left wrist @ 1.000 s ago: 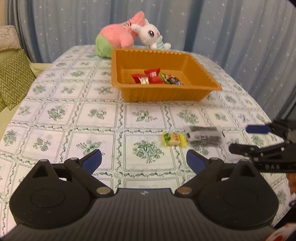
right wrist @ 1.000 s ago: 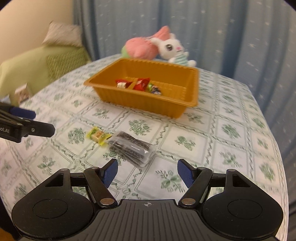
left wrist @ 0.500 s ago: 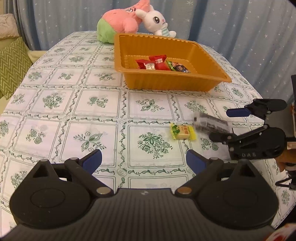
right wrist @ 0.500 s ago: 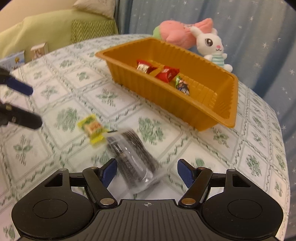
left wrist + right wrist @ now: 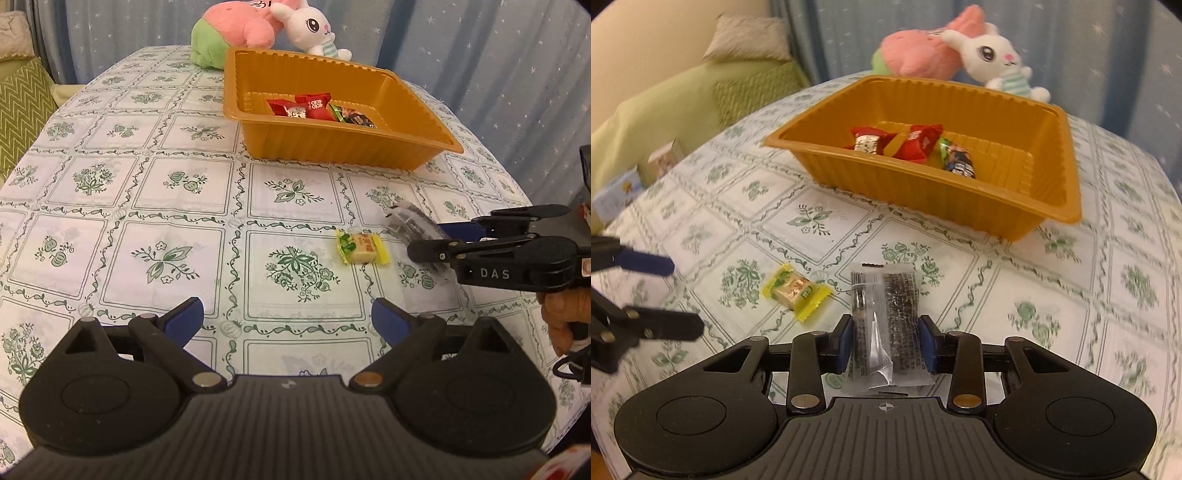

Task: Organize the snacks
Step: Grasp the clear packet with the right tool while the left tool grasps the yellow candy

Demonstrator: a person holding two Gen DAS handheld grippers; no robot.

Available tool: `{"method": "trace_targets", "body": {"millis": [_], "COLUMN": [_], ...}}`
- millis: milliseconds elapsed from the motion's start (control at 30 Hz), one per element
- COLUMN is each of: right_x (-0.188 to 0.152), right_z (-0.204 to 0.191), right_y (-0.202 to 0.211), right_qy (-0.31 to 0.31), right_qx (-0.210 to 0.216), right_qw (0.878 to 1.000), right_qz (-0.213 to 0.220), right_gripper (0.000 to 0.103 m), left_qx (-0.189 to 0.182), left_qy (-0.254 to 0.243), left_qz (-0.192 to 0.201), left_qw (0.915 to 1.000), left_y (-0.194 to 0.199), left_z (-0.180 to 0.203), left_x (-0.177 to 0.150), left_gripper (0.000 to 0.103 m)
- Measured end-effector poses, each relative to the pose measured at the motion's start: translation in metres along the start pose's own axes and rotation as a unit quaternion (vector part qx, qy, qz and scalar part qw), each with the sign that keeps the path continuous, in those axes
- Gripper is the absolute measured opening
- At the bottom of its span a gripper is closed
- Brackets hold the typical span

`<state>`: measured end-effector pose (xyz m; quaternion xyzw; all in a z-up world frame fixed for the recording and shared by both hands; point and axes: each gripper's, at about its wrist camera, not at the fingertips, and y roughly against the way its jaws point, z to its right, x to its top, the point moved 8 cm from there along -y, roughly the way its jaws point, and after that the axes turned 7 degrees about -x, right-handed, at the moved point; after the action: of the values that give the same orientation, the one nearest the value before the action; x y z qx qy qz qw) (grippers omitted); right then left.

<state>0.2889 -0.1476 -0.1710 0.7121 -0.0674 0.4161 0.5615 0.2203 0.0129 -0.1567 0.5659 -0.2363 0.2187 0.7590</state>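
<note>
Round table under a white cloth (image 5: 184,206) printed with green flowers, pink-and-green plush (image 5: 236,33) and white bunny toy (image 5: 314,29) at its far edge, starry blue curtain (image 5: 461,55) behind, green zigzag cushion (image 5: 18,110) at left.

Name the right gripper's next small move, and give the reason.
Probably lift and carry forward to the orange tray. The right gripper has just been closing and its pads now press the clear seaweed packet, while other snacks already lie in the tray.
</note>
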Motion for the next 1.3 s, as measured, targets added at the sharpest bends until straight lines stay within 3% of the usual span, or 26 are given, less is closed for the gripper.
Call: {"method": "trace_targets", "body": {"millis": [133, 267, 467, 600, 767, 967, 1033, 1300], "right_x": [0.002, 0.006, -0.009, -0.024, -0.031, -0.04, -0.041, -0.048], "right_z": [-0.01, -0.026, -0.052, -0.062, -0.036, -0.017, -0.013, -0.01], "right_y": [0.0, -0.002, 0.01, 0.024, 0.029, 0.036, 0.038, 0.046], "right_qy": [0.018, 0.063, 0.088, 0.076, -0.007, -0.066, -0.08, -0.121], "right_qx": [-0.038, -0.039, 0.044, 0.081, 0.026, -0.047, -0.064, -0.097], "right_qw": [0.999, 0.997, 0.995, 0.993, 1.0, 0.997, 0.995, 0.987], "right_qz": [-0.004, -0.002, -0.024, -0.026, -0.01, 0.01, 0.019, 0.046], "right_gripper": [0.038, 0.038, 0.038, 0.038, 0.038, 0.038, 0.038, 0.038], "left_qx": [0.009, 0.018, 0.023, 0.017, -0.011, -0.021, -0.014, -0.001], "left_qy": [0.003, 0.01, 0.023, 0.029, 0.011, -0.039, -0.056, -0.103], "left_qz": [0.003, 0.01, 0.015, 0.014, 0.02, 0.031, 0.03, 0.032], "left_qw": [0.9999, 0.9997, 0.9994, 0.9993, 0.9997, 0.9985, 0.9979, 0.9941], "left_y": [0.002, 0.007, 0.009, 0.006, -0.003, -0.025, -0.032, -0.038], "left_z": [-0.003, -0.01, -0.02, -0.019, 0.001, 0.027, 0.031, 0.038], "left_x": [0.0, 0.002, 0.002, 0.002, 0.007, 0.014, 0.015, 0.013], "left_gripper": [0.097, 0.097, 0.097, 0.096, 0.089, 0.064, 0.049, 0.02]}}
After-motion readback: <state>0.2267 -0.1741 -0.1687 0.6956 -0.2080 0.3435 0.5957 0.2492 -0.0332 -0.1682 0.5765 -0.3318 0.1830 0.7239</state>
